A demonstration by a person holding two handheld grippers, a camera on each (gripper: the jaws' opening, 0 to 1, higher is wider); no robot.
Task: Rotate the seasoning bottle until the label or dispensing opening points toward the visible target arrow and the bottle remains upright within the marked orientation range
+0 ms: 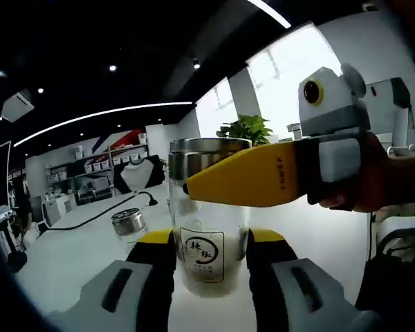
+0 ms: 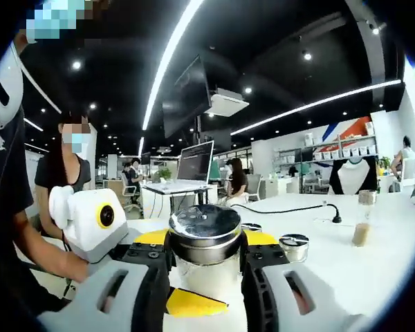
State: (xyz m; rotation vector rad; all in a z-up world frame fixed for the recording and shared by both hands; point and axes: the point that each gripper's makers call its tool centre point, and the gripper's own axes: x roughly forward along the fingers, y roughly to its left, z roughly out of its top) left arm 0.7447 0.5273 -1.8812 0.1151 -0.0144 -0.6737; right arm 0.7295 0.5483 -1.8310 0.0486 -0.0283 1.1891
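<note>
White table, open-plan office.

This is a large open-plan office or showroom-like workspace. A dark ceiling carries recessed spotlights and long curved light strips, with a ceiling-mounted projector hanging below it. People sit at desks in the background, near a monitor showing lines of text. Wall shelves hold rows of white boxes beside a red and blue wall graphic. A long white surface carries a black cable, and a potted plant stands by bright windows.
</note>
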